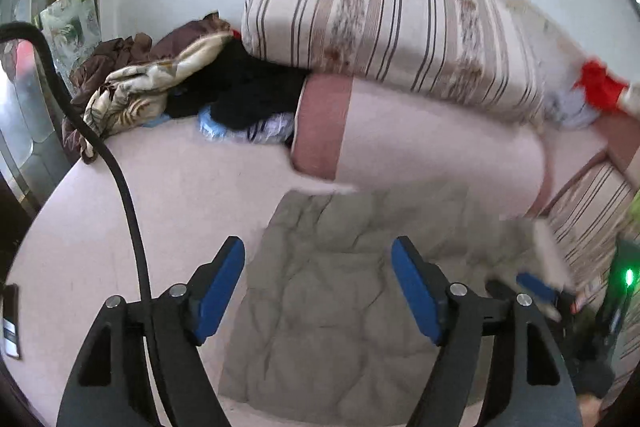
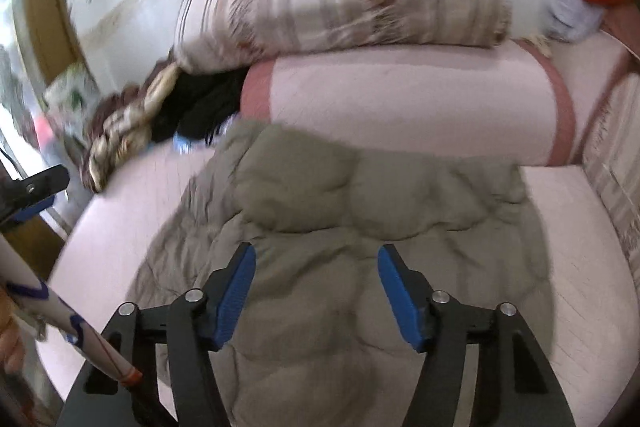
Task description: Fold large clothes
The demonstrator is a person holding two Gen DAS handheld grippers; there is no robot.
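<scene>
Where the two views overlapped, one bed scene was seen:
Jacket: a grey-green padded jacket (image 2: 320,227) was spread on the pink bed sheet (image 1: 160,195), its upper part folded over the rest.
Left gripper (image 1: 318,291): the blue fingers (image 1: 218,291) were held wide apart above the jacket, nothing gripped between them.
Right gripper (image 2: 316,295): the fingers (image 2: 236,295) were likewise spread, empty, over the jacket's middle.
Bedding: a striped quilt (image 1: 400,27) was stacked on a rolled pink quilt (image 2: 400,99) behind the jacket.
Clothes pile (image 1: 192,83): brown, patterned and black items were heaped by the wall.
Containers: none could be made out.
</scene>
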